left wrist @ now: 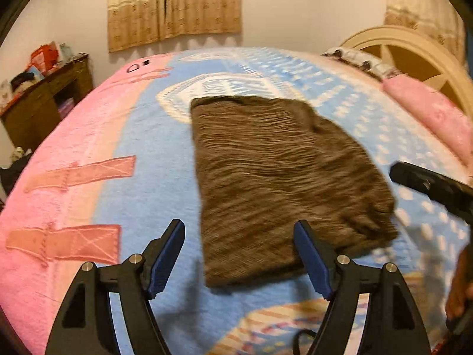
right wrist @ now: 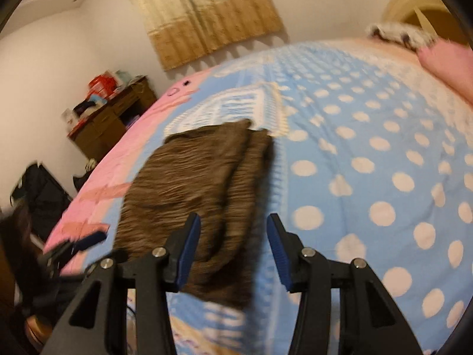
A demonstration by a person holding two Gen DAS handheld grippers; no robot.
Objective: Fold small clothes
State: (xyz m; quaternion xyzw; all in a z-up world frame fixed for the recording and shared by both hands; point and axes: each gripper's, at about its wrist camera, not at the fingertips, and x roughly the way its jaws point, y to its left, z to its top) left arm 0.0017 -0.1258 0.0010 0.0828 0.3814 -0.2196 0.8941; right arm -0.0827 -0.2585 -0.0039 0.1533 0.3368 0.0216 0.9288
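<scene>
A brown ribbed garment [left wrist: 280, 177] lies flat and folded on the blue dotted blanket [left wrist: 147, 177] of a bed. My left gripper [left wrist: 239, 227] hovers over the garment's near edge, jaws open, with no cloth pinched between the blue pads. The right wrist view shows the same garment [right wrist: 201, 183], its right side doubled over. My right gripper [right wrist: 233, 219] is open above its near right edge and holds nothing. Each gripper appears in the other's view: the right gripper's finger [left wrist: 414, 180] at the right and the left gripper's fingers [right wrist: 85, 241] at the left. Both pictures are motion-blurred.
A cluttered wooden desk [left wrist: 44, 103] stands beyond the bed's far left side. Pink pillows [left wrist: 428, 112] and a cream headboard [left wrist: 414, 50] lie at the right. A curtain [left wrist: 174, 6] hangs on the back wall. A person's hand [left wrist: 461, 290] shows at the right edge.
</scene>
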